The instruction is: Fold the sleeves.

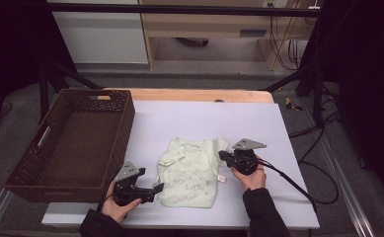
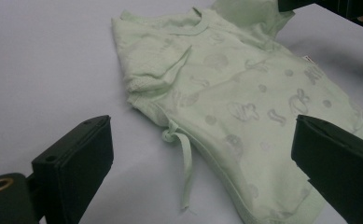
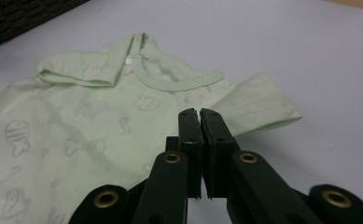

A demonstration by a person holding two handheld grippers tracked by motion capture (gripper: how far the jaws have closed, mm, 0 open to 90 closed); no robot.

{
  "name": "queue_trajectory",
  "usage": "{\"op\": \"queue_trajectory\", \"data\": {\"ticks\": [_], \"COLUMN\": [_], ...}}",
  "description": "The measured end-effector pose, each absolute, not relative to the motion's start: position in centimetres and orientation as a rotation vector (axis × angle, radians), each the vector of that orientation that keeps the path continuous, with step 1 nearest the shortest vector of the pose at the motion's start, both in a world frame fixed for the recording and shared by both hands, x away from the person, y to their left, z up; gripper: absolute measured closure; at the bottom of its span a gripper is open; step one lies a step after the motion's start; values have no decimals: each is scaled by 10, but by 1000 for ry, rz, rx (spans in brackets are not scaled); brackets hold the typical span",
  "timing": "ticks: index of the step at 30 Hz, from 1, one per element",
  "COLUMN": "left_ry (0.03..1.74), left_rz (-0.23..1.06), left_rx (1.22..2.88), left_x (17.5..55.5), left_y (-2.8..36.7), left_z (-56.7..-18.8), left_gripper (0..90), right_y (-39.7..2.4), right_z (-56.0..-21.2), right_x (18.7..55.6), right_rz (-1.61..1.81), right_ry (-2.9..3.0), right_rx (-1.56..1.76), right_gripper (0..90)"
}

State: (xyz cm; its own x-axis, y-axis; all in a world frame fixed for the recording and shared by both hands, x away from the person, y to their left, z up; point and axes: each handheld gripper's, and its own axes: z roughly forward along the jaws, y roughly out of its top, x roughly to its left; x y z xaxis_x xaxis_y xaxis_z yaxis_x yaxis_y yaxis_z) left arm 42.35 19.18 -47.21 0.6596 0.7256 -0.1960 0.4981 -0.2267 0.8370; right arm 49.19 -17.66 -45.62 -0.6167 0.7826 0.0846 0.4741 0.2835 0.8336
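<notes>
The baby shirt (image 1: 189,172) is soft, matt pale-green cloth with a faint print. Left of it, the basket (image 1: 73,143) is rough, dark-brown wicker. Under it lies a smooth, matt table cover (image 1: 219,118).

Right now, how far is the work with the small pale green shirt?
Done: one sleeve of the pale green printed baby shirt is already folded in. In hand: the right gripper is shut on the other sleeve; the left gripper is open at the hem. Left: finish folding, probably then into the brown woven basket.
</notes>
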Motion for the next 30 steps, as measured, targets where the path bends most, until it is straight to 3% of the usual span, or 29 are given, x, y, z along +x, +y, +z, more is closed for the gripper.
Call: {"op": "queue_trajectory", "data": {"ticks": [16, 23, 25, 30], "left_ry": [959, 956, 955, 951], "left_rz": [292, 292, 293, 291], "left_rx": [1888, 1889, 1889, 1891], "left_x": [423, 423, 423, 423], "left_y": [192, 192, 192, 191], "left_z": [-472, -472, -472, -471], "left_gripper": [51, 51, 51, 51], "right_y": [-138, -139, -143, -149], "right_z": [-476, -472, -467, -471], "right_x": [493, 492, 492, 492], "right_rz": [1197, 1291, 1285, 1210], "right_ry": [2339, 2333, 2315, 2328], "right_rx": [1062, 1061, 1060, 1085], "right_gripper": [869, 702, 716, 866]}}
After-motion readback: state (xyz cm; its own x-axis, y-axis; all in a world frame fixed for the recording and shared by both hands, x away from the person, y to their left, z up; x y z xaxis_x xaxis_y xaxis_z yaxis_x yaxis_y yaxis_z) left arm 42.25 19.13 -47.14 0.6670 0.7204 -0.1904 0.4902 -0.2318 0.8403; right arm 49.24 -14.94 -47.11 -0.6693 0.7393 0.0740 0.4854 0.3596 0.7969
